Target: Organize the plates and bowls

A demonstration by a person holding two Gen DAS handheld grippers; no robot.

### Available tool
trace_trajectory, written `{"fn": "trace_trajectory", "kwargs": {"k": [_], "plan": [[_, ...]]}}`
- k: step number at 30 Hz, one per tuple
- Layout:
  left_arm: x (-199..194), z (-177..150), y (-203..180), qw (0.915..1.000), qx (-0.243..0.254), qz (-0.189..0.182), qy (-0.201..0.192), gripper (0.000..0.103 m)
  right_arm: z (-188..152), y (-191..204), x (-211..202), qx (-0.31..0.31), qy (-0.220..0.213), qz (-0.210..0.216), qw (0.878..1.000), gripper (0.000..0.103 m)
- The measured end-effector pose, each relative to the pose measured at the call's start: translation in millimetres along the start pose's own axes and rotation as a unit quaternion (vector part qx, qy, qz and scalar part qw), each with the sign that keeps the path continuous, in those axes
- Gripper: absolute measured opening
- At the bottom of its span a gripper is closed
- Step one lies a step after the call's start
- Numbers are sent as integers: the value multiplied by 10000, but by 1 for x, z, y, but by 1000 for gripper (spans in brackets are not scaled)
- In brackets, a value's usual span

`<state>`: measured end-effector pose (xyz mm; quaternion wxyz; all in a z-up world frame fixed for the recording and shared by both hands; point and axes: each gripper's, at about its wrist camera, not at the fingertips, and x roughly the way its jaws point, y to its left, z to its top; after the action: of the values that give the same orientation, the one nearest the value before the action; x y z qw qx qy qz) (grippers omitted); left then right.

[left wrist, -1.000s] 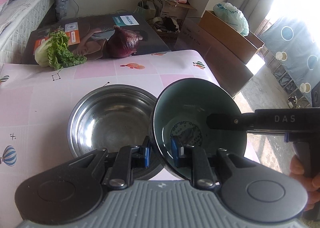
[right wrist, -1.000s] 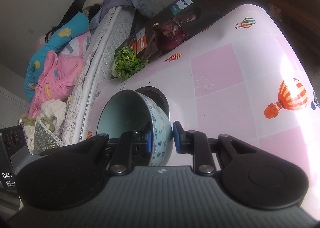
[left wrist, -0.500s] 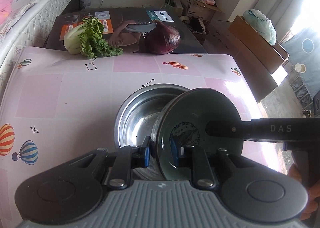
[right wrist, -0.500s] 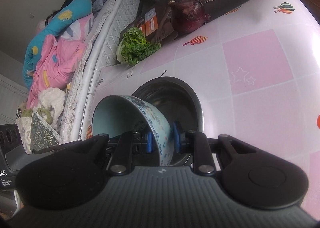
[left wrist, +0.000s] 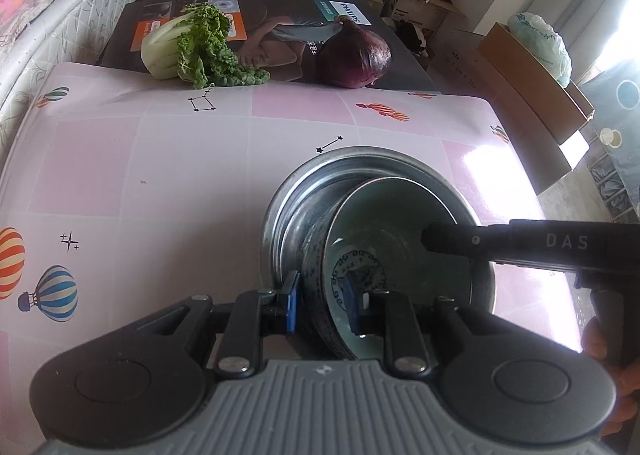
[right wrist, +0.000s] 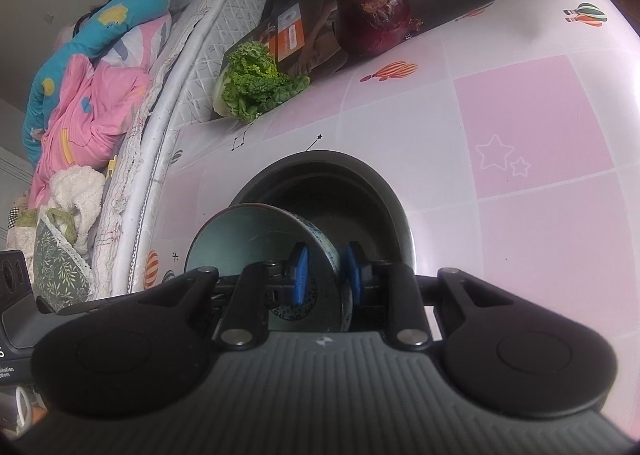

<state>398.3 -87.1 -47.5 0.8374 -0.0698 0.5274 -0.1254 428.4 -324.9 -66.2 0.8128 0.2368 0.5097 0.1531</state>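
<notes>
- left gripper (left wrist: 322,305) pinches the near wall of the ceramic bowl (left wrist: 396,251), jaws just easing apart.
- right gripper (right wrist: 323,274) pinches its opposite wall.
- the bowl sits tilted inside the steel bowl (left wrist: 360,165) on the table (left wrist: 160,183).

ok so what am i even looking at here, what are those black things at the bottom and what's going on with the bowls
There is no robot here. A person holds a hand-held clamp in each hand, and each picture comes from a camera on one clamp, looking along its fingers.

In the left camera, the left gripper pinches the near wall of a blue patterned bowl; the right gripper's fingers reach in from the right. In the right camera, the right gripper pinches the same bowl's other side.

The bowl sits tilted inside a steel bowl on a pink tablecloth. At the far edge lie a leafy cabbage and a red onion.
</notes>
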Motion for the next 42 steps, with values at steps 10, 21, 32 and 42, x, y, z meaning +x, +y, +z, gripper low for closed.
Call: {"fn": "trace_trajectory", "kwargs": {"k": [10,21,32,42], "plan": [[-1,0,-3,10000,-27,6,-70,30,1,7,-22,-219,-271,-49,9994,21],[8,1,-12,9999,0,-57,-126,41,-4,1,-35,-142,-427,-93,9989,21],[-5,-1,-1,9972,-319,-549,-397,64,-16,-15,-70,185,-677,236,9973,21],[-51,-9,-3,9914,-218,-865,-955,77,-44,-14,-120,243,-1008,654,9925,29]]}}
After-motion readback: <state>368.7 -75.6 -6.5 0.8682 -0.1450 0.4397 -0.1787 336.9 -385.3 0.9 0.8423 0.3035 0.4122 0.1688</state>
